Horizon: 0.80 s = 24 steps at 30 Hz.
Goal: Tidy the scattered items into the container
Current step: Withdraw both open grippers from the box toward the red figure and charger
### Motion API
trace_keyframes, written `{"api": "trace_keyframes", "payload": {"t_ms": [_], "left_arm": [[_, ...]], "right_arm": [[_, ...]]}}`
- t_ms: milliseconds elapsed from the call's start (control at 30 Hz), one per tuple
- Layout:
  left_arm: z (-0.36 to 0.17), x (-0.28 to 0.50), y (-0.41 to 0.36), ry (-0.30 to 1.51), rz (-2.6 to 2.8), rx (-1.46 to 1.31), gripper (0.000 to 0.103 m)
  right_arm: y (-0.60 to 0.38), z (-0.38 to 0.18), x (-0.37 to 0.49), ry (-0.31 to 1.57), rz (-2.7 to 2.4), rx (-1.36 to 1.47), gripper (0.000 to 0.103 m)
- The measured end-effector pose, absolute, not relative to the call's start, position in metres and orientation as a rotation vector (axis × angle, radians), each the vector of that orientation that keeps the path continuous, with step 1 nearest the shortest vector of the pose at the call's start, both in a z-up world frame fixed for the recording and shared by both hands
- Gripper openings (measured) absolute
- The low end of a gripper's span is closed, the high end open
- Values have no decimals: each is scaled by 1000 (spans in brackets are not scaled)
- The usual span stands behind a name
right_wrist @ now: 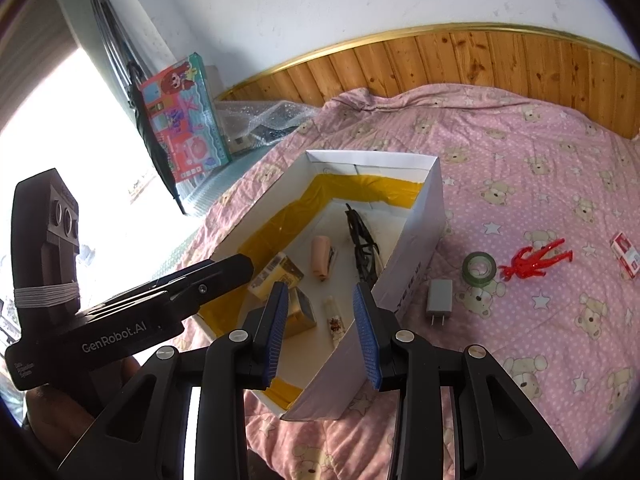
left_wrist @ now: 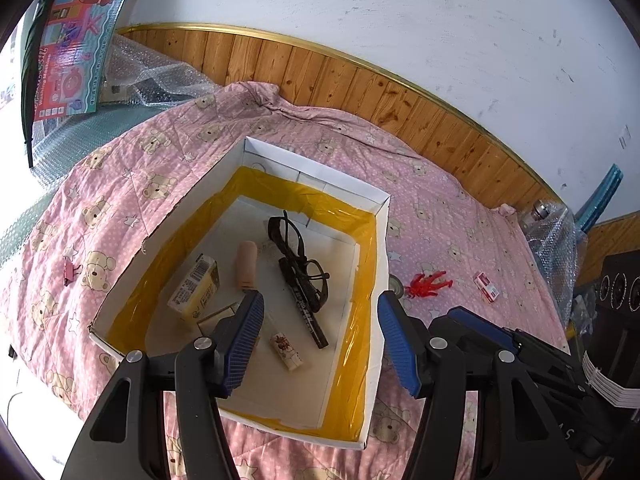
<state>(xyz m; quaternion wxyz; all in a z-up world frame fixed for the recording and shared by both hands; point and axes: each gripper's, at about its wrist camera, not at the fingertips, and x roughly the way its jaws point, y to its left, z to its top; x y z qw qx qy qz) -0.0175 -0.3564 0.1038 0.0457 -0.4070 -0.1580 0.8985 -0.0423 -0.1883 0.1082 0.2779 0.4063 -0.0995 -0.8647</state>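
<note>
Nearest in the left wrist view, the left gripper (left_wrist: 320,340) hangs over the near end of the box with its blue-padded fingers (left_wrist: 244,340) spread wide and nothing between them. The right gripper (right_wrist: 322,332) hovers over the near right corner of the same box, its fingers (right_wrist: 366,332) parted and empty, one on either side of the right wall.

The container is a white cardboard box lined with yellow tape (left_wrist: 362,276) lying on a bed covered by a pink quilt printed with bears and stars (right_wrist: 560,160). On the box floor, nearest the grippers, lie a small white tube with a red print (left_wrist: 286,350) and a gold-coloured carton (right_wrist: 300,310). Beyond them lie a yellow-and-white packet with a barcode (left_wrist: 196,290), a black marker pen (left_wrist: 306,310), a beige cylinder (left_wrist: 247,266), and a pair of black-framed glasses (left_wrist: 298,254) resting partly over the pen.

Outside the box, to its right on the quilt, a grey plug adapter (right_wrist: 440,298) lies just beside the wall. A roll of green tape (right_wrist: 479,268) lies past it, a red plastic figure (right_wrist: 534,260) beside the roll, and a small red-and-white box (right_wrist: 626,254) furthest right. On the left of the box a pink binder clip (left_wrist: 70,270) lies well apart.

Farthest, a colourful toy carton (right_wrist: 182,120) leans near crumpled bubble wrap (right_wrist: 264,116), beside the wooden headboard (right_wrist: 480,60).
</note>
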Motion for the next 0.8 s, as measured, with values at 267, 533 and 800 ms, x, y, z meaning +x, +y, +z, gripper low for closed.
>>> {"api": "trace_keyframes", "payload": {"t_ms": [267,533,800], "left_arm": [[108,-13,-340,-444,2729,-1234,61],[108,-13,-314,-388,2697,-1240,61],[106,-15,-284,-325,2665,-1256,61]], "right_arm": [[-173,109,-35,-293,-2340,1081,37],[-146,105,-30,-349,-2366,1084,37],[-115,97,-27,-426,-2380,1091,37]]}}
